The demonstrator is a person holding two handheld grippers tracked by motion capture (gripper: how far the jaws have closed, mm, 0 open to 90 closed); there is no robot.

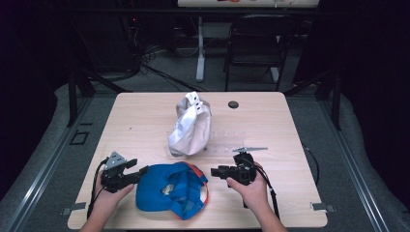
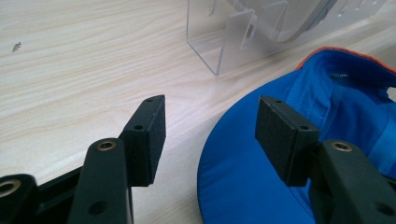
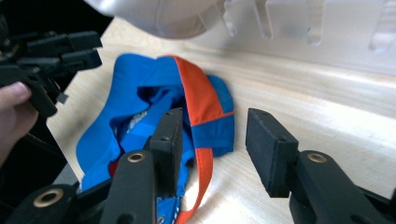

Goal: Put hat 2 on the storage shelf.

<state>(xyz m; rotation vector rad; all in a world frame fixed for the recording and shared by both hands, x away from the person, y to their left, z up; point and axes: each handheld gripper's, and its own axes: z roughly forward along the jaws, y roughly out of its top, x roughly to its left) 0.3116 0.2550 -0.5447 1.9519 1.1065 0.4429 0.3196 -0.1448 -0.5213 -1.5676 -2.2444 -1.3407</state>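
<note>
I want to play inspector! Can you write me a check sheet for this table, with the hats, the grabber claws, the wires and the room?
Surface: pale wooden table, a small dark round spot near its far edge.
Job's things: blue cap with orange trim lies upturned at the near edge, between the two grippers.
Clutter: white cap sits on a clear plastic stand mid-table.
Grippers: left gripper open, its jaws astride the blue cap's brim edge, not pressing; right gripper open, just beside the cap.
Cables: one black cable trails from the left gripper; more lie on the floor behind.
Surroundings: dark room, black chair beyond the table.
</note>
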